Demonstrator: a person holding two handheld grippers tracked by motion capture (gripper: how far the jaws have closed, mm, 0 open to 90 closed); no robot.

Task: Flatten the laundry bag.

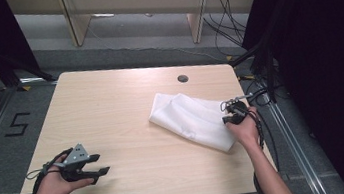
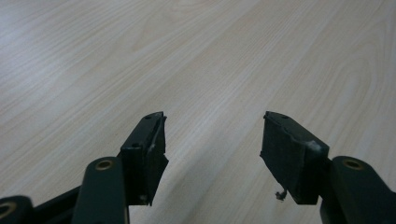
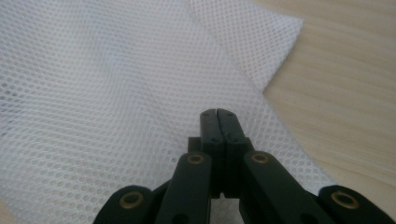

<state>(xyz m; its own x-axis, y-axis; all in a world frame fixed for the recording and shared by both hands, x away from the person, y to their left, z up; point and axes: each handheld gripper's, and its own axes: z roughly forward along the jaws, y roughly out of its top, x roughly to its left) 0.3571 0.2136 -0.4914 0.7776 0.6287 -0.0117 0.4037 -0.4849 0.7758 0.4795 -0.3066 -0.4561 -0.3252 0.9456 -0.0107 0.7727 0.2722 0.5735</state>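
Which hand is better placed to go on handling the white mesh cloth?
The right. The right gripper is at the white mesh cloth, jaws together over its near edge. The left gripper stands open over bare table, well apart from the cloth.

A black "5" on the floor [image 1: 16, 125]

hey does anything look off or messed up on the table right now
The white mesh cloth lies rumpled and askew near the table edge, one corner folded over. The left gripper has a chipped pad with a frayed bit hanging.
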